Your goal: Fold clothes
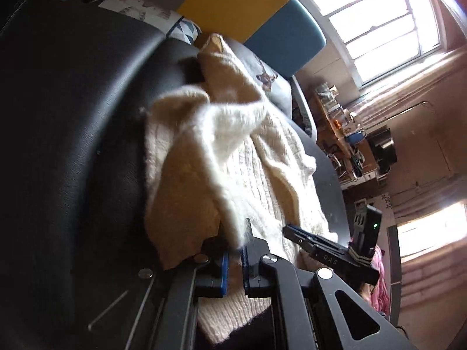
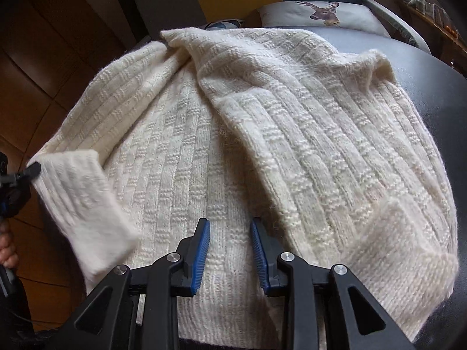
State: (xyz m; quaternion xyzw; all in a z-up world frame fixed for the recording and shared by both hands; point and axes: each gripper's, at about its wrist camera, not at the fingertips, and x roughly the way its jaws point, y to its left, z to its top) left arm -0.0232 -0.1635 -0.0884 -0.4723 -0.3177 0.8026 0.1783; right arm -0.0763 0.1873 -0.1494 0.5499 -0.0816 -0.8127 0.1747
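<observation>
My left gripper [image 1: 233, 265] pinches the sweater [image 2: 233, 134] cuff [image 2: 84, 204]; my right gripper [image 2: 230, 250] hovers open, empty. The fuzzy knit could slip free.

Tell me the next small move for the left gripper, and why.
Probably carry the ribbed sleeve cuff inward across the cream knitted sweater: the left gripper is pinching it, lifted off the body, while the right gripper hovers open above the hem.

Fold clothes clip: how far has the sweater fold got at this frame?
Done: right sleeve lies across the cream sweater. In hand: left tongs pinch the other sleeve's cuff, lifted. Right tongs hover open. Left: lay that sleeve in, fold the body.
</observation>
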